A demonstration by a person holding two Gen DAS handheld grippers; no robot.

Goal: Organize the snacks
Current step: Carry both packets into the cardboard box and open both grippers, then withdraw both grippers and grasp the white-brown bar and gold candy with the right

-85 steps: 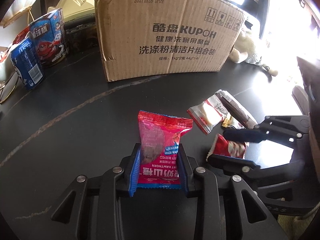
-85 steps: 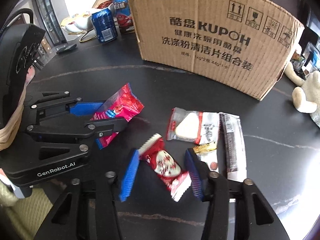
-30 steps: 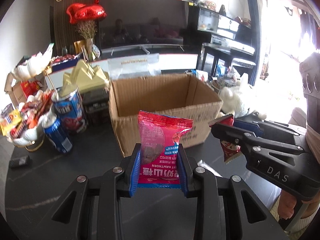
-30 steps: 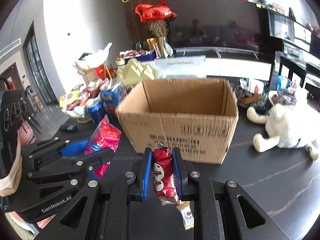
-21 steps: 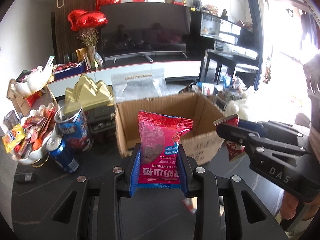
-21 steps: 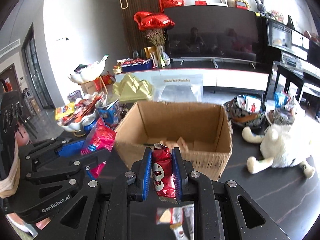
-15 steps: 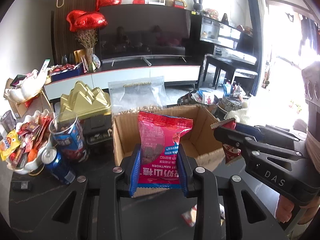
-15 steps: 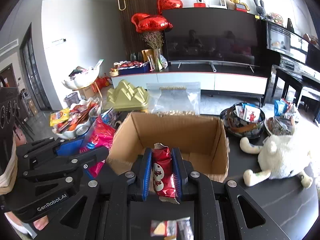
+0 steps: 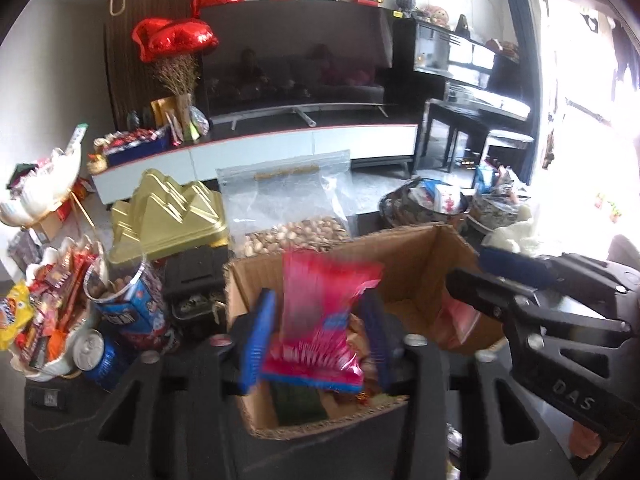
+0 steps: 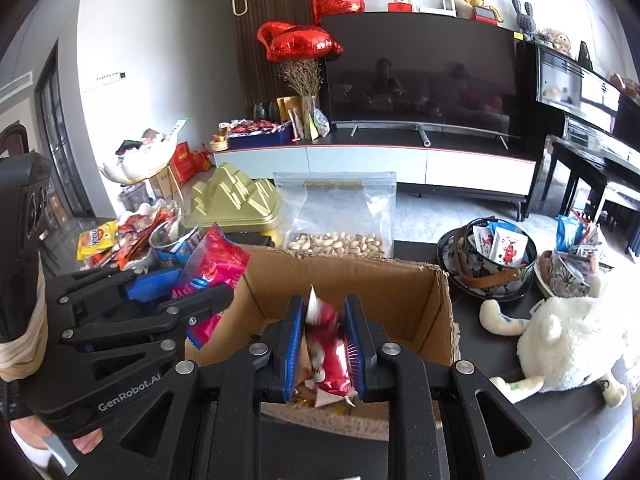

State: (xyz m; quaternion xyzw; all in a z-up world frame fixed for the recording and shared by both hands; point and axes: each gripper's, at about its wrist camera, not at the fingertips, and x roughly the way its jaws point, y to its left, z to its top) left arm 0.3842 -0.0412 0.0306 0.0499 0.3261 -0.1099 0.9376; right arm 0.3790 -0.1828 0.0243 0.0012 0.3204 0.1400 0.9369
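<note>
Both grippers now over cardboard box [image 9: 416,276], jaws opening; pink packet [image 9: 320,320] motion-blurred, red packet [image 10: 326,344] between pads.

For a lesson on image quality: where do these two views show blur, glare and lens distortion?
Left wrist view: the pink packet is streaked with motion blur, and the window at right is blown out white. Right wrist view: mostly sharp, only the red packet smears slightly. Both views: fisheye bends straight edges, dark corners.

Cardboard box [image 10: 424,304] on dark table [image 10: 568,412]
</note>
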